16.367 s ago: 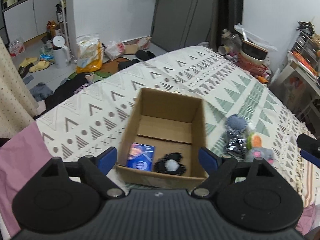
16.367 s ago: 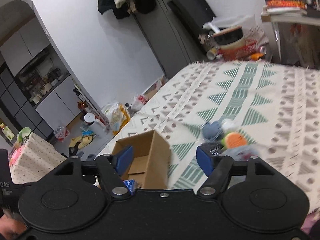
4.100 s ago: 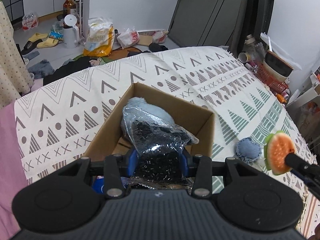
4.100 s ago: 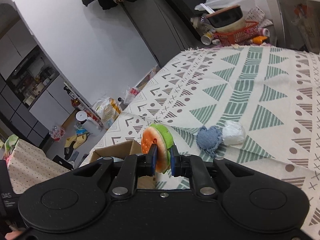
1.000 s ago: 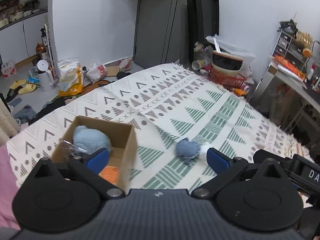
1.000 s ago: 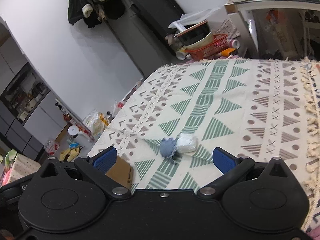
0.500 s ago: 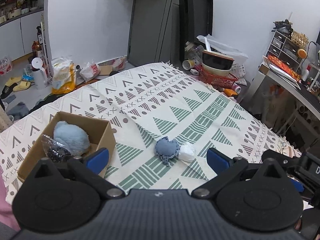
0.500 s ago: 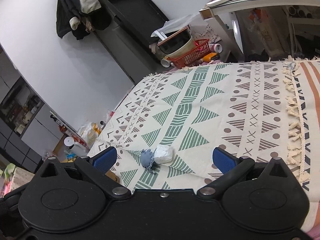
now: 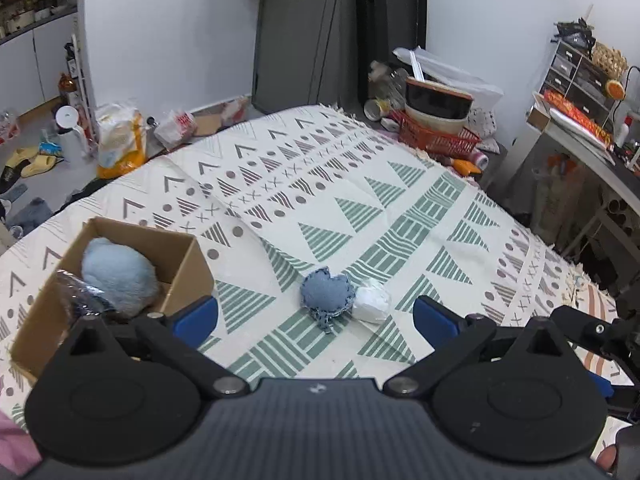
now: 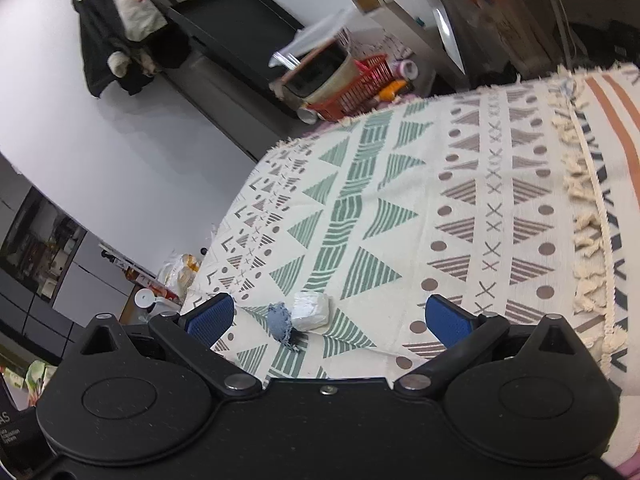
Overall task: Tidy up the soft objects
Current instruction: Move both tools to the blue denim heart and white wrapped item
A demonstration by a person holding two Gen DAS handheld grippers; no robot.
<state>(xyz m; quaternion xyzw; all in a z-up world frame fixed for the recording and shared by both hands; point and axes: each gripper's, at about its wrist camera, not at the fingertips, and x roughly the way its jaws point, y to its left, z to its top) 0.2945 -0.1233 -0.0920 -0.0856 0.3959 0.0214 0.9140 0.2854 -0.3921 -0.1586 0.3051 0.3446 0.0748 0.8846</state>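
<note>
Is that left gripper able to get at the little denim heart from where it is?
Probably yes. The left gripper is open, and the denim heart lies on bare blanket ahead of it; only the white bundle touches its right side.

Blue denim heart (image 9: 326,292), white bundle (image 9: 373,305), brown box (image 9: 188,268)

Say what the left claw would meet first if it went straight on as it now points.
Probably the denim heart, lying between the open left claw's fingers on the patterned blanket, touching the white bundle. Depth is uncertain.
</note>
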